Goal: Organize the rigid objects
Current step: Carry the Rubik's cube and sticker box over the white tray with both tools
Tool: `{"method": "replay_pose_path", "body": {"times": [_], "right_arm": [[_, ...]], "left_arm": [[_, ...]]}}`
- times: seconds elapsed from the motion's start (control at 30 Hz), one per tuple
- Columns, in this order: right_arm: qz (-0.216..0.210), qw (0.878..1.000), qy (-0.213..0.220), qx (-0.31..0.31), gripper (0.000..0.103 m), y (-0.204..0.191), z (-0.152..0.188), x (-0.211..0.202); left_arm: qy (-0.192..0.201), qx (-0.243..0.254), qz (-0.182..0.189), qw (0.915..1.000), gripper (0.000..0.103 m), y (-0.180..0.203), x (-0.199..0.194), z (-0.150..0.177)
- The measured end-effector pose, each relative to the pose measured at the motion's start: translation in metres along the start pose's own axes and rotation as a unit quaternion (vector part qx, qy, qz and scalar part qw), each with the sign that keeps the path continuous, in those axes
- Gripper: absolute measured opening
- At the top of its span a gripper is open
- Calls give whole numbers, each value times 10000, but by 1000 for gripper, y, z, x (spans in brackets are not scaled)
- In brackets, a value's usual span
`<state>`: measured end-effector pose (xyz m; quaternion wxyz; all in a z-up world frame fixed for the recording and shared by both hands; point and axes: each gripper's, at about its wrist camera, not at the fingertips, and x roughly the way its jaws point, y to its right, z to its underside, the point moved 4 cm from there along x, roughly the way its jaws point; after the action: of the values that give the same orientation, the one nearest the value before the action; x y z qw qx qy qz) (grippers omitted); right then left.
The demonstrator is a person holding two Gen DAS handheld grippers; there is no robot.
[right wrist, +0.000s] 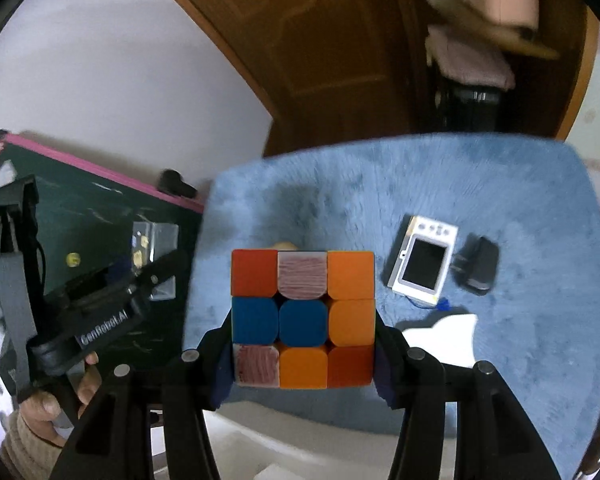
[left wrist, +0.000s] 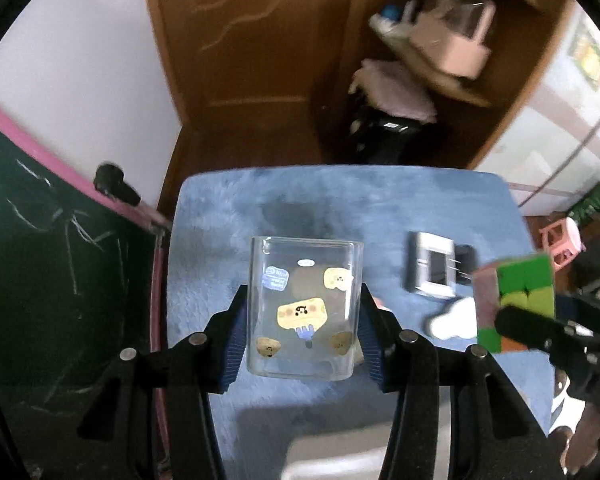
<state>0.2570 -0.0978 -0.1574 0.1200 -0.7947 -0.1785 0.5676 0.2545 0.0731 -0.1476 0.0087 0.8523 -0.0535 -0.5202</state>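
A clear square glass (left wrist: 304, 312) printed with yellow cartoon stickers hangs above the blue fluffy mat (left wrist: 340, 200), and my left gripper (left wrist: 303, 332) is shut on its two sides. A colourful puzzle cube (right wrist: 303, 319) sits between the pads of my right gripper (right wrist: 303, 356), which is shut on it, lifted off the mat (right wrist: 500, 184). In the left wrist view the cube (left wrist: 516, 300) and right gripper show at the right edge. In the right wrist view the left gripper (right wrist: 156, 272) and the glass (right wrist: 156, 248) appear at the left.
On the mat lie a small silver camera (right wrist: 422, 268), a black charger (right wrist: 478, 266) and a white flat piece (right wrist: 444, 338). A green chalkboard with a pink frame (left wrist: 40, 260) stands on the left. Behind are a wooden door (left wrist: 240, 40) and shelves (left wrist: 440, 60). A hand (right wrist: 48, 400) grips the left tool.
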Motion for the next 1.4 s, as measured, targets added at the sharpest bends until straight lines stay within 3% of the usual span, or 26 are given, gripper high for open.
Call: {"method": "replay_pose_path", "body": {"times": [0.27,0.67,0.93,1.17,1.4], "right_arm": [[95,9954,758,-582,56,-28,41,-103],[27,9913,759,-1073,56,-32,127,-155],[114,9919,467,-1177,56,-15,176,-152],[405,9938,30,-1037,56,14,204,-121],[537,9951,-598,-575,56,61,230,-76]], "left_arm": [[249,184,299,9991,53,38,-75,36],[551,270,289,9977,53,72,-131,92],[363,353,368,9980,53,100,-128,127],[-126,821,391,9958,53,123,-99,171],[-790,1403,334,9864,53,131,-57,230]]}}
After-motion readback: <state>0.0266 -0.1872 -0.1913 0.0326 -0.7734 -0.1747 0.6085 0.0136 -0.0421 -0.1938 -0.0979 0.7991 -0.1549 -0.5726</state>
